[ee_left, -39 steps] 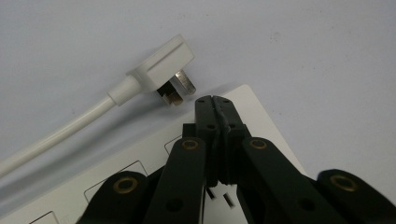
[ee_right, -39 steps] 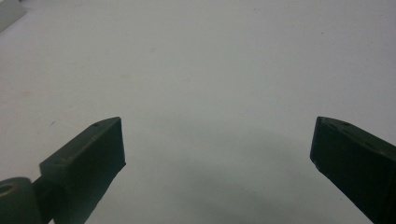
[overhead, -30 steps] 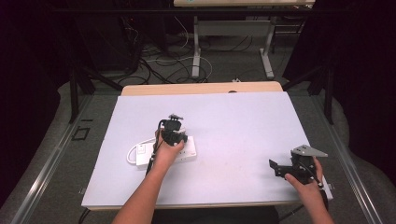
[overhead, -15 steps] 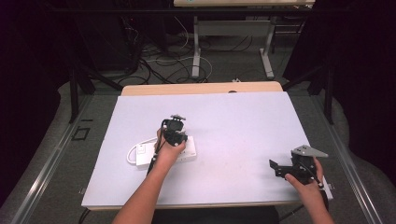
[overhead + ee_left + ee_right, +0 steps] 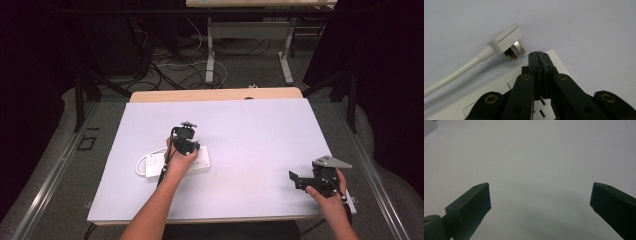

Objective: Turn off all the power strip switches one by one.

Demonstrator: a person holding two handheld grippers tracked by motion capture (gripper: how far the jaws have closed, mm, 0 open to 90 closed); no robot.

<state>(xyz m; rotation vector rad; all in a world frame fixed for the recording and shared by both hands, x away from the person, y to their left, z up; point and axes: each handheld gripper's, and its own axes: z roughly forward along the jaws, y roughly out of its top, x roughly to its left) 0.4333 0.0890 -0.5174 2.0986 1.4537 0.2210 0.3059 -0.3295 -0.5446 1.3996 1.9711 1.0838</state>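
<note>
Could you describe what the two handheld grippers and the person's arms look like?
Both grippers are black. The left gripper has hinged link arms with brass-coloured rivets. The right gripper has blocky dark jaws and carries a grey three-cornered plate on top. The forearms are bare, without sleeves.

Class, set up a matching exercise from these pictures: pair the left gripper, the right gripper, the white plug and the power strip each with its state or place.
Things:
1. left gripper
2. right gripper
3. white plug
4. power strip

States or places:
A. jaws wide apart above bare white table
B. lying unplugged on the table, prongs showing
C. jaws shut together, nothing between them
D. flat on the table under the left gripper

Pairs: 1-C, 2-A, 3-B, 4-D
</note>
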